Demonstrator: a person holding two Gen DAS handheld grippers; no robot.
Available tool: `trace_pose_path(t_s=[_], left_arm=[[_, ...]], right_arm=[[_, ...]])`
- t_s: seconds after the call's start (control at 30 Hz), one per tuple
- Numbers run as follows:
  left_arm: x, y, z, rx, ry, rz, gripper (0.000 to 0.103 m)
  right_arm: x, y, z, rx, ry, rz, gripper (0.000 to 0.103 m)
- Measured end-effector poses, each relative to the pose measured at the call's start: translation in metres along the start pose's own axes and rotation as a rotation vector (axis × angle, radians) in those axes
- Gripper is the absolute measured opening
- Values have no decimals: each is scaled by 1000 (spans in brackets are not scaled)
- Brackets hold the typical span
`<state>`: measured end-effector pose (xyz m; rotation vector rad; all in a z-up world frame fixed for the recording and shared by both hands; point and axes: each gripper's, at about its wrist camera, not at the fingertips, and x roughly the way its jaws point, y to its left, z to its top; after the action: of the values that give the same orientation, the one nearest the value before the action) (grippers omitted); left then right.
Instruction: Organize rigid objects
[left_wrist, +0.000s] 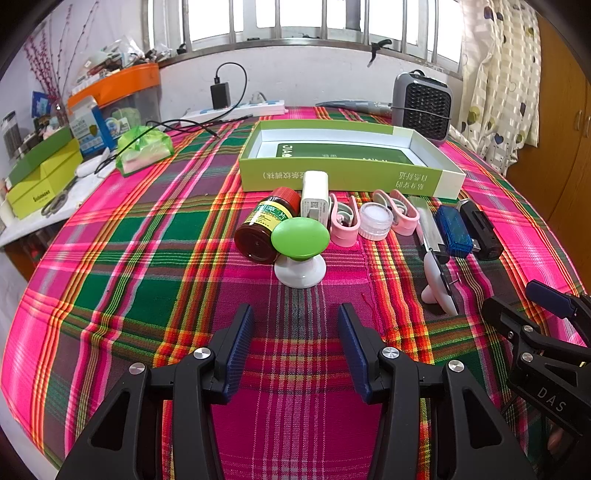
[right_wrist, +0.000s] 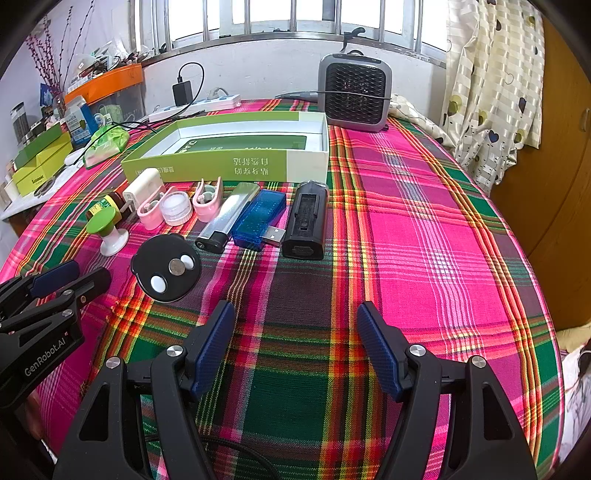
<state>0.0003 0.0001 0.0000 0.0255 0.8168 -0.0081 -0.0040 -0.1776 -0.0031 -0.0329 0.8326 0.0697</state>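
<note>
Left tool (left_wrist: 295, 325) and right tool (right_wrist: 295, 321) ribbed pads apart, glossy mushroom-shaped knob (left_wrist: 300, 238), woven plaid cloth (right_wrist: 424, 221)

Bright window (left_wrist: 295, 18) backlight, fisheye warp, sharp

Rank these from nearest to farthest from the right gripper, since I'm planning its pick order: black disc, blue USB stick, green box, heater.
1. Black disc, near left of the right gripper.
2. Blue USB stick, ahead, slightly left.
3. Green box, behind the row.
4. Heater, at the table's far edge.
</note>
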Motion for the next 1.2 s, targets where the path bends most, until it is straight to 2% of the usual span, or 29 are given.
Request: trace_pose_path(t_s=[0.93,1.07,1.2], left_arm=[[0,0,0,2,1,-2,46],[2,1,0,13,6,-16,46],[3,2,1,27,22,-62,45]], right_arm=[[0,0,0,0,0,0,69],[-1,-1,-1,1,1,2,69],[-2,-3,0,-9,7,13,69]])
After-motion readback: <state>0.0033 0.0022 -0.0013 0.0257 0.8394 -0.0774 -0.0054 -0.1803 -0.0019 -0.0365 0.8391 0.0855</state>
